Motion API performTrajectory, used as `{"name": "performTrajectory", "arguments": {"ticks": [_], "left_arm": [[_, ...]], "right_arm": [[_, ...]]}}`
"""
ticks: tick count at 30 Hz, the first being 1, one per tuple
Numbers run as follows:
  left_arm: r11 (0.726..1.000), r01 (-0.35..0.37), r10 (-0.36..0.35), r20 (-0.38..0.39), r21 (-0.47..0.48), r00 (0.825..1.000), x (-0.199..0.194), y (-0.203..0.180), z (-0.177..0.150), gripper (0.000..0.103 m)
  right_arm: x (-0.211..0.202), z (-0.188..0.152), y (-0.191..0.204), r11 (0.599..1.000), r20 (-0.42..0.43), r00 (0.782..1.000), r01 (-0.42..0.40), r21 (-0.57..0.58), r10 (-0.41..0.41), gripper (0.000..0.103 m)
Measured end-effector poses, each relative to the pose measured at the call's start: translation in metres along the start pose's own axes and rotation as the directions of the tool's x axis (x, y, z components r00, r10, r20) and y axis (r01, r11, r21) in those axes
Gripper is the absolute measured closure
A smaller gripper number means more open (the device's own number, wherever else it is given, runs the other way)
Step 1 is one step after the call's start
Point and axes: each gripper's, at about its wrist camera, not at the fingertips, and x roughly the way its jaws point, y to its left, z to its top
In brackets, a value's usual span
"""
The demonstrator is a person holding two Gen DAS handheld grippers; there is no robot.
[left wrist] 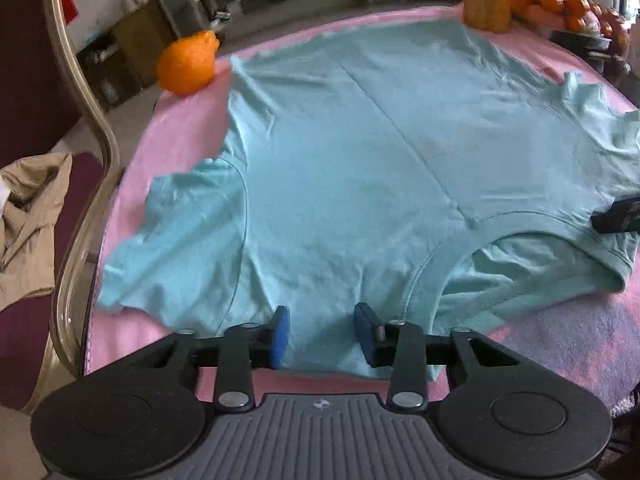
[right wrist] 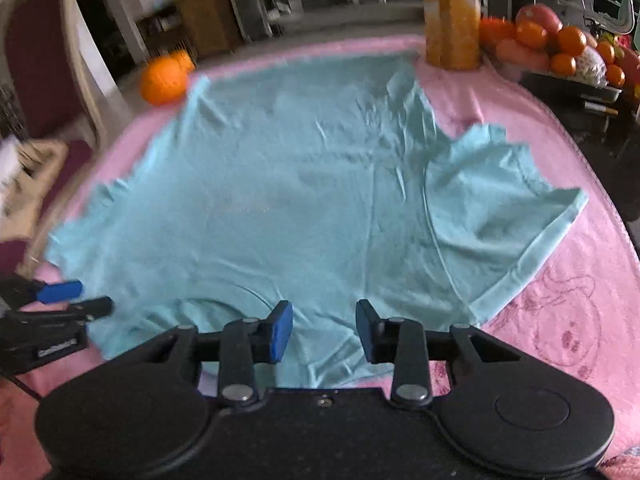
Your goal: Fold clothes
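The left gripper [left wrist: 322, 330] and the right gripper [right wrist: 323, 330] are held with jaws parted and nothing between them, poised over the two shoulders of the light-blue T-shirt [left wrist: 360, 152], which is spread flat, neckline nearest, on the pink cloth [right wrist: 560, 300]. If a fold is meant, both layers are best pinched at the shoulder seams and lifted evenly. Far-side room is narrowed by the orange [left wrist: 187, 63], the yellow bottle [right wrist: 452, 20] and the fruit tray [right wrist: 568, 76].

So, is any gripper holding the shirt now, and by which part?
Nothing is held. The left gripper and right gripper are both open over the T-shirt near its collar.
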Motion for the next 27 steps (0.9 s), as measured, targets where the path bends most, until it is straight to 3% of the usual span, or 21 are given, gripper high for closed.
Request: {"name": "performTrajectory", "arguments": {"ticks": [1, 2, 7, 9, 10, 11, 15, 17, 22, 24, 27], "left_arm": [[1.0, 0.021, -0.021, -0.008, 0.021, 1.0, -0.003, -0.001, -0.004, 0.091], [0.998, 0.042, -0.041, -0.017, 0.042, 0.999, -0.007, -0.001, -0.008, 0.099], [0.992, 0.094, -0.092, -0.032, 0.08, 0.995, -0.017, 0.002, -0.018, 0.099], [0.993, 0.109, -0.108, -0.018, 0.044, 0.994, -0.02, 0.008, -0.017, 0.098], [0.993, 0.115, -0.115, -0.008, 0.02, 0.993, -0.022, 0.012, -0.016, 0.089], [0.992, 0.123, -0.122, 0.005, -0.002, 0.992, -0.024, 0.015, -0.015, 0.083], [0.985, 0.156, -0.149, 0.085, -0.073, 0.985, -0.031, 0.02, -0.008, 0.076], [0.985, 0.152, -0.144, 0.09, -0.085, 0.986, -0.027, 0.015, -0.003, 0.076], [0.987, 0.149, -0.146, 0.041, -0.055, 0.988, -0.014, -0.004, 0.004, 0.076], [0.988, 0.153, -0.153, -0.003, -0.008, 0.988, -0.011, -0.012, 0.001, 0.073], [0.99, 0.141, -0.141, 0.003, 0.021, 0.99, -0.018, -0.013, -0.002, 0.072]], "right_arm": [[0.002, -0.002, 0.003, 1.0, -0.004, 1.0, 0.012, -0.021, -0.012, 0.068], [0.003, -0.003, 0.006, 0.999, -0.008, 1.0, 0.024, -0.043, -0.024, 0.068], [0.01, -0.011, 0.021, 0.987, -0.025, 0.996, 0.078, -0.144, -0.082, 0.069], [0.008, -0.012, 0.013, 0.992, -0.048, 0.997, 0.049, -0.12, -0.055, 0.069], [0.006, -0.012, 0.01, 0.994, -0.049, 0.998, 0.028, -0.108, -0.034, 0.069], [0.001, -0.012, 0.007, 0.996, -0.032, 0.999, 0.018, -0.092, -0.021, 0.069], [-0.017, -0.004, -0.004, 1.0, 0.067, 0.997, -0.027, -0.004, 0.027, 0.07], [-0.018, 0.002, -0.01, 0.997, 0.097, 0.994, -0.055, 0.056, 0.049, 0.08], [0.005, 0.01, -0.003, 0.986, 0.056, 0.992, -0.118, 0.114, 0.113, 0.083], [0.015, 0.009, 0.003, 0.99, 0.001, 0.994, -0.105, 0.094, 0.105, 0.083], [0.016, 0.004, 0.011, 0.996, -0.037, 0.996, -0.079, 0.031, 0.081, 0.082]]}}
